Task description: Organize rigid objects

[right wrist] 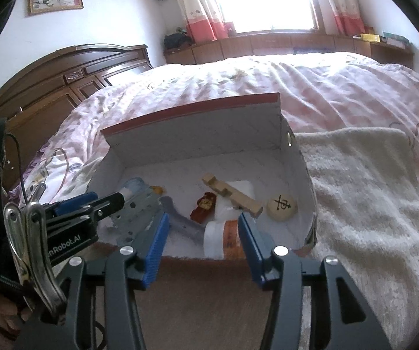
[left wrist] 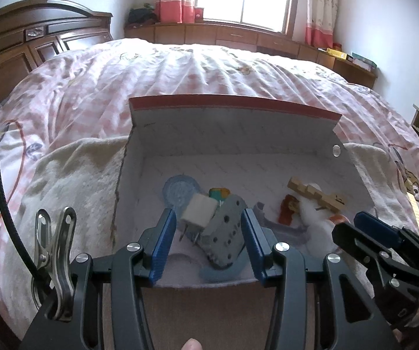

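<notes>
Your right hand-held gripper (right wrist: 203, 240) spread, empty, over bottle (right wrist: 224, 240) lying in box (right wrist: 304, 175). Bottle light, stiff, slick; pinch across body. Left hand-held gripper (left wrist: 209, 242) spread over grey plate (left wrist: 225, 236).

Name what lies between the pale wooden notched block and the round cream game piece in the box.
Nothing: in the right wrist view the wooden block ends just short of the game piece, with bare white box floor between them.
</notes>
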Demonstrator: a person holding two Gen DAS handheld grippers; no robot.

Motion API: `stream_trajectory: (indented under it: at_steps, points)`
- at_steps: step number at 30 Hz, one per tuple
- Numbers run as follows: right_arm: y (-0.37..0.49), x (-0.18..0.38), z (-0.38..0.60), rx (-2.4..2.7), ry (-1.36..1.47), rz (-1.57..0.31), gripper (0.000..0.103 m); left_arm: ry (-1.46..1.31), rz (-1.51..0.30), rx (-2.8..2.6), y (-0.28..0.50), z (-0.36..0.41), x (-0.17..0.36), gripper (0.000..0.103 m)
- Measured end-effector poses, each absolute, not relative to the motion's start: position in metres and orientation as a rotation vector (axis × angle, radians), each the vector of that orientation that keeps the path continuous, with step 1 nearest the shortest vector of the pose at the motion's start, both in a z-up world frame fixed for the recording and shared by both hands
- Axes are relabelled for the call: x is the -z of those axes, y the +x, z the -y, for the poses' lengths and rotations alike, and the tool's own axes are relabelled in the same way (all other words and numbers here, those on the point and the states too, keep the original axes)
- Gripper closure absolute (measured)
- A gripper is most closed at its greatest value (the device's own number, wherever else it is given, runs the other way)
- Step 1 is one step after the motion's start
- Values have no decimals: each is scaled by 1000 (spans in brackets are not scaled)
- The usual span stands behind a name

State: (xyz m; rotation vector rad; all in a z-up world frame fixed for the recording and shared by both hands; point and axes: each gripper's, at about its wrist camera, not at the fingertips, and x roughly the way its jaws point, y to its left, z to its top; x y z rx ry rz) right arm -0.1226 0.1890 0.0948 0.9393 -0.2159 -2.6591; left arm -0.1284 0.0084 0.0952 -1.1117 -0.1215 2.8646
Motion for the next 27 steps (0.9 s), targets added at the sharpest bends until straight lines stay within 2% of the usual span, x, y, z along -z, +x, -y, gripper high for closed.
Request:
stream_trajectory:
  at_steps: [8,27]
  points:
    - [-97,-92,-188,2662,951,211,46,-1117,113,-2867,-106,-8,-96,56]
    - [-56,-67,-190,2668,1042,215,45,-1208,101,-2850,-53,-8,-76,56]
